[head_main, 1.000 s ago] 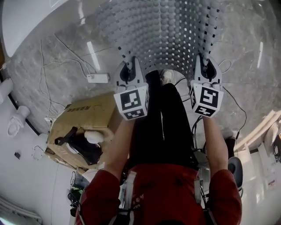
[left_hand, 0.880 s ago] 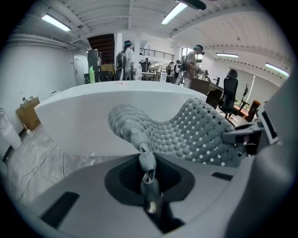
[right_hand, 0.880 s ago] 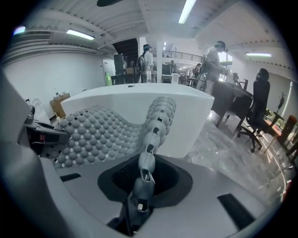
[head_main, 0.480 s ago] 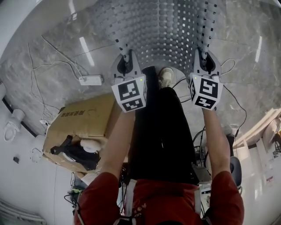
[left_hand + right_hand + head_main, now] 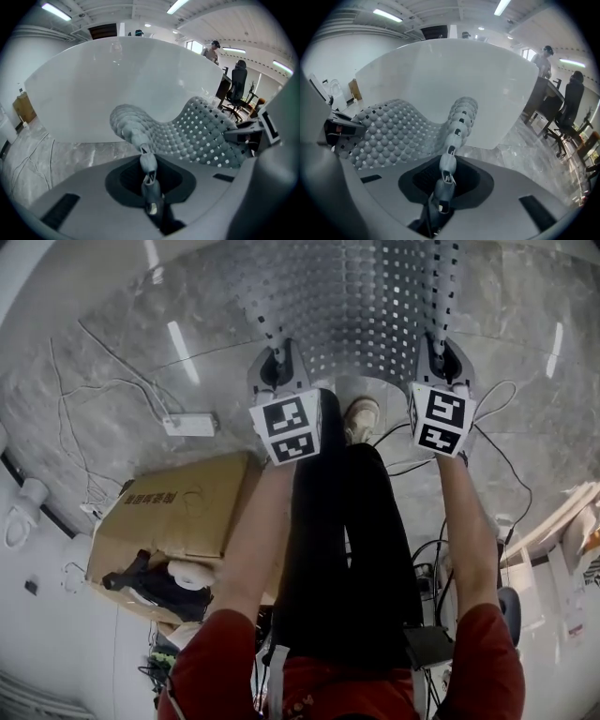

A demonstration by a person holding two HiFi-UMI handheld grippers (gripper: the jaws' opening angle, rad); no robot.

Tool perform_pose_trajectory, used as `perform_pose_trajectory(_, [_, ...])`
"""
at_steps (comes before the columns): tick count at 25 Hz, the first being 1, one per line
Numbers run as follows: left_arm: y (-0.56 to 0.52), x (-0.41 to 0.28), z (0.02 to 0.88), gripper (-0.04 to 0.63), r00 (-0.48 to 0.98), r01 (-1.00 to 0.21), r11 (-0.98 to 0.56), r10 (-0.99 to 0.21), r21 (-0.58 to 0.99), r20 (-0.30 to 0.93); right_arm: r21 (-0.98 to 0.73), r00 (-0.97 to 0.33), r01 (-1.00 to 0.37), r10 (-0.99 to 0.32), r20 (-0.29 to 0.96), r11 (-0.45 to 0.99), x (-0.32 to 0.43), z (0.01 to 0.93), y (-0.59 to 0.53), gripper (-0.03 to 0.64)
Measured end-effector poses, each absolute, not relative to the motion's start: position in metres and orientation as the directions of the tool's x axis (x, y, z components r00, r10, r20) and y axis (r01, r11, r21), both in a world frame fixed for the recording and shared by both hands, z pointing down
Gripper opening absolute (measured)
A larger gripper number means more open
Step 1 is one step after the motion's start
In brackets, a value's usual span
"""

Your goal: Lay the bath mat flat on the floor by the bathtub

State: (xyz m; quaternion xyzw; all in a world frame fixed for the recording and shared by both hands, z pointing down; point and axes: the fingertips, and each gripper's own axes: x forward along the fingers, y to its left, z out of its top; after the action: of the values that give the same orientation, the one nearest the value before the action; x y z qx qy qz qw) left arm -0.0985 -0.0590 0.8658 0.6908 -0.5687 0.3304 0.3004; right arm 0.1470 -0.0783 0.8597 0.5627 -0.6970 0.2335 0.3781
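Bath mat edge in left gripper, right gripper, bathtub ahead

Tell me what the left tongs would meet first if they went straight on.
The grey knobbly bath mat pinched in the left tongs; past its raised edge, probably the white bathtub wall, depth unclear.

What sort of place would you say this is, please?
Probably a mock bathroom set up in an office or lab: a white bathtub on marble-look floor, office chairs behind it, a cardboard box nearby.
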Motion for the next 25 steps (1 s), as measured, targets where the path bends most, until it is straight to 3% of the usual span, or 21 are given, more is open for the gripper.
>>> perform_pose_trajectory(25, [-0.079,-0.16,1.039,0.046,0.065,-0.98,-0.192,-0.569,-0.055,0.82,0.148,-0.025,-0.953,-0.555,0.832,0.265,0.133,1.036,-0.112,0.086])
